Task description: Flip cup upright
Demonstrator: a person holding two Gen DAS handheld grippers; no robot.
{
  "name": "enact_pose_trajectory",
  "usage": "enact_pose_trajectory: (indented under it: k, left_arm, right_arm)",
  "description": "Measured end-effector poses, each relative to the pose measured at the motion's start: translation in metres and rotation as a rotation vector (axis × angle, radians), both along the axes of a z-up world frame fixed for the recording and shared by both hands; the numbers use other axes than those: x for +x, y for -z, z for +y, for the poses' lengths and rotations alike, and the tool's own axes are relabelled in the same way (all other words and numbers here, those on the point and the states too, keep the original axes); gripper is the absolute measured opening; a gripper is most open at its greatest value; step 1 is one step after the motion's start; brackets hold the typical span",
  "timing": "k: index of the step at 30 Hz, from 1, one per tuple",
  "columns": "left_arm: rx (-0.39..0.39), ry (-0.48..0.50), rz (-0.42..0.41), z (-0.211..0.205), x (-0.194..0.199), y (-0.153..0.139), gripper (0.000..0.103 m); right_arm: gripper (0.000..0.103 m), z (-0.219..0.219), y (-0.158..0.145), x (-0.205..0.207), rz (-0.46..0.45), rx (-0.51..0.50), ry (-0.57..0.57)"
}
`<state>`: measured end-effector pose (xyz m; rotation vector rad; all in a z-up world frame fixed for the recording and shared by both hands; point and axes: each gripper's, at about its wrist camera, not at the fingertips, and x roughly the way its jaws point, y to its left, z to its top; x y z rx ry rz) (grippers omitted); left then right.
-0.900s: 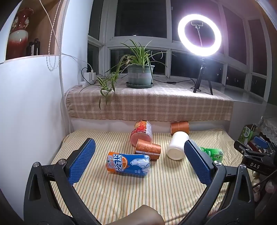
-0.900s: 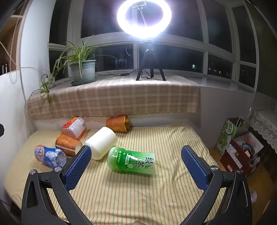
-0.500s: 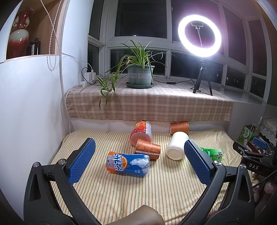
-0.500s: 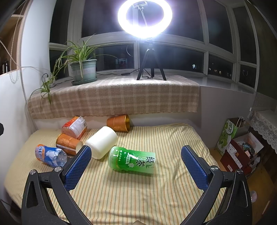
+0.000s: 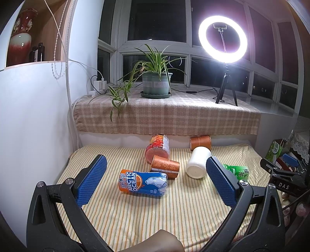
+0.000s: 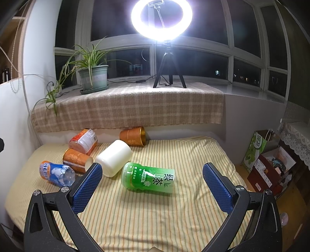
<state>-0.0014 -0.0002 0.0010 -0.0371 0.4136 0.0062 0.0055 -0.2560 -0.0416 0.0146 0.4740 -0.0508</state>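
Green cup (image 6: 148,180) beyond right gripper's (image 6: 152,185) fingers (image 6: 88,186)

The left wrist view is looking forward between the spread blue pads of the left gripper (image 5: 156,179), from low above the striped cloth (image 5: 174,213), facing the window sill, from the left side near the white wall (image 5: 34,126). The right wrist view is looking the same way through the right gripper (image 6: 152,189), from further right, with the floor boxes (image 6: 271,166) entering its edge. Both views are sharing the fallen cups, the potted plant (image 5: 156,85) (image 6: 94,77) and the ring light (image 5: 222,38) (image 6: 161,17). The green cup (image 6: 148,179) is lying nearest the right view; the blue cup (image 5: 143,182) is lying nearest the left view.
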Motion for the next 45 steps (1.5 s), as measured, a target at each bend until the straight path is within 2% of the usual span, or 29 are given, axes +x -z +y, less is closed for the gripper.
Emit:
enact_pose_trajectory:
  k: [12,18,26,31,34,37,41,43,45]
  left_arm:
    - [-0.004,-0.002,0.002,-0.005,-0.008,0.001,0.103]
    - [-0.004,0.0,0.022,-0.004,0.004,0.007,0.103]
    - [0.016,0.018,0.075,0.007,0.035,0.017,0.103]
    - [0.04,0.044,0.112,0.013,0.069,0.02,0.103]
    - [0.033,0.084,0.167,0.014,0.099,0.022,0.103]
    - [-0.03,0.134,0.25,0.017,0.134,0.028,0.103]
    - [-0.056,0.152,0.358,0.017,0.188,0.04,0.103]
    - [-0.128,0.156,0.439,0.019,0.209,0.052,0.103]
    - [-0.164,0.162,0.495,0.018,0.233,0.063,0.103]
  right_arm:
    - [0.103,-0.004,0.002,0.004,0.016,0.021,-0.007]
    - [0.103,-0.004,0.003,0.013,0.04,0.036,-0.029]
    - [0.103,-0.01,0.009,0.034,0.094,0.113,-0.067]
    - [0.103,-0.012,0.016,0.043,0.123,0.142,-0.07]
    - [0.103,-0.015,0.02,0.044,0.132,0.152,-0.066]
    - [0.103,-0.019,0.024,0.044,0.139,0.156,-0.053]
    - [0.103,-0.028,0.031,0.041,0.149,0.157,-0.026]
    - [0.103,-0.034,0.033,0.04,0.155,0.157,-0.012]
    - [0.103,-0.039,0.036,0.039,0.16,0.158,0.001]
